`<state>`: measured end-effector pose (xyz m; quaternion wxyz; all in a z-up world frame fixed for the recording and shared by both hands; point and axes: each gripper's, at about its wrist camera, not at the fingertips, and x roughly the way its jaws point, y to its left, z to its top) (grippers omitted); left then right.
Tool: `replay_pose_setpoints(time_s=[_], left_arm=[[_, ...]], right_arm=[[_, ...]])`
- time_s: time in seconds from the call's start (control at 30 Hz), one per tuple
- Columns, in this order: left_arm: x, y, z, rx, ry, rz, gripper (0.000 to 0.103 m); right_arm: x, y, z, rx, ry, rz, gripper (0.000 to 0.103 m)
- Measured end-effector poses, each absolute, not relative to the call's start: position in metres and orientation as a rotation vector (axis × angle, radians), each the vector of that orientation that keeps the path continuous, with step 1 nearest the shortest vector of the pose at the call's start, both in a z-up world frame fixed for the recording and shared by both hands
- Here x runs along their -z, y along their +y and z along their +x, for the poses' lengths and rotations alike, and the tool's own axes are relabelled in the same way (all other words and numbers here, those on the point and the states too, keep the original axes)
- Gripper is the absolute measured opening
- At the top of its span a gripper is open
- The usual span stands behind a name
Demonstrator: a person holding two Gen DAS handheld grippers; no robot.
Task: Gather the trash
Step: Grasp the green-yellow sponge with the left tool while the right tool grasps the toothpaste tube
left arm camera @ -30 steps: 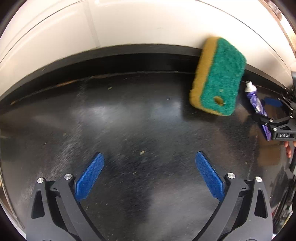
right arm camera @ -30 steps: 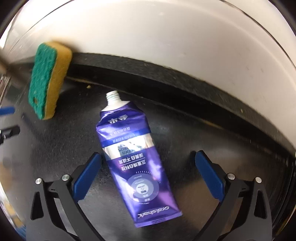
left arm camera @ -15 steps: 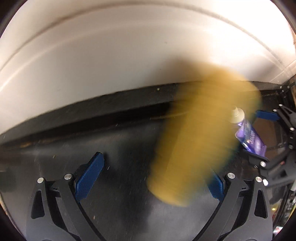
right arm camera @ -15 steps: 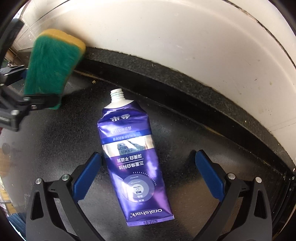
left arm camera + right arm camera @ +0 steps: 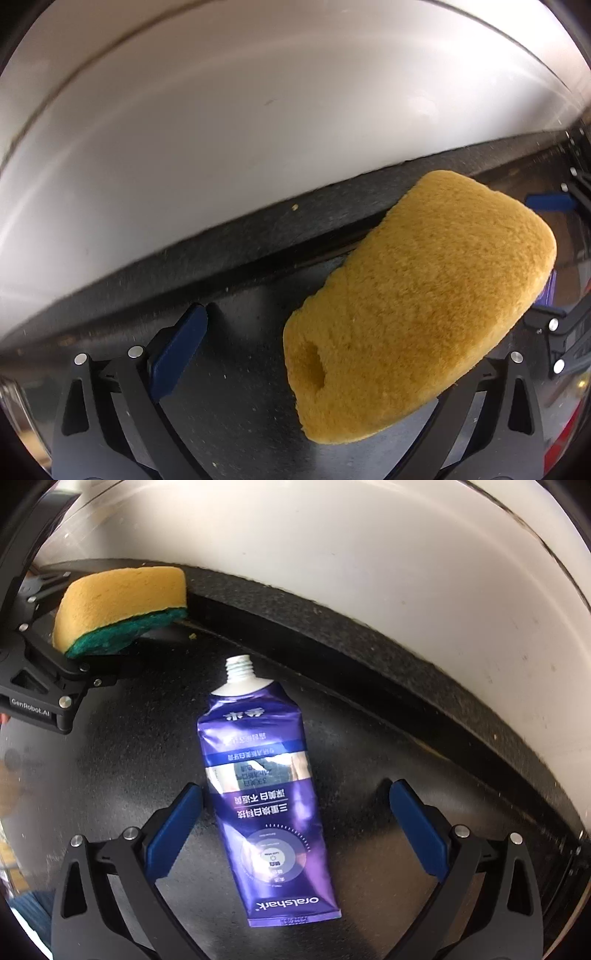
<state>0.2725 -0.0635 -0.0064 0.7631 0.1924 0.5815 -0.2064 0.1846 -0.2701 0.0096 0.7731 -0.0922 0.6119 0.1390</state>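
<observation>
At the bottom of the right wrist view, the right gripper (image 5: pixel 295 827) stands wide, its two blue fingers (image 5: pixel 173 827) either side of the one tube (image 5: pixel 264 794), apart from it; the tube lies flat on the black bench (image 5: pixel 369 746), neck toward the white wall (image 5: pixel 369 572). In the upper left, the one sponge (image 5: pixel 122 605) shows a green underside. The left wrist view shows only its yellow face (image 5: pixel 417 306), covering the left gripper's (image 5: pixel 310 354) right finger; whether those fingers grip it, I cannot tell.
</observation>
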Motion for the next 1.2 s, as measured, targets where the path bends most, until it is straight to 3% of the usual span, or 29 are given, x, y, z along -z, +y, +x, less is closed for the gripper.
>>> replay_pose_setpoints(time_s=[0.07,0.13,0.17,0.23,0.47,0.77,0.97,1.2], left_arm=[[0.006,-0.071,0.273,0.468,1.258,0.407,0.093],[0.001,-0.073,0.272,0.466,1.229,0.393,0.078],[-0.004,-0.075,0.27,0.48,1.206,0.399,0.032],[-0.007,-0.083,0.267,0.497,1.196,0.453,0.03],[-0.028,-0.072,0.243,0.444,1.255,0.35,0.027],[-0.057,-0.028,0.168,0.35,1.237,0.234,0.027],[-0.061,0.021,0.124,0.275,1.223,0.162,0.027],[-0.064,0.135,0.056,0.128,1.218,-0.001,0.027]], right_arm=[[-0.01,-0.27,0.185,-0.3,1.322,-0.197,0.098],[-0.011,-0.27,0.182,-0.291,1.31,-0.187,0.096],[-0.013,-0.269,0.179,-0.29,1.294,-0.179,0.083],[-0.022,-0.264,0.169,-0.297,1.255,-0.173,0.052],[-0.027,-0.261,0.14,-0.216,1.269,-0.029,0.051],[-0.073,-0.279,0.077,-0.168,1.181,0.155,0.051],[-0.076,-0.257,0.054,-0.194,1.183,0.137,0.051],[-0.084,-0.169,0.056,-0.368,1.19,0.057,0.051]])
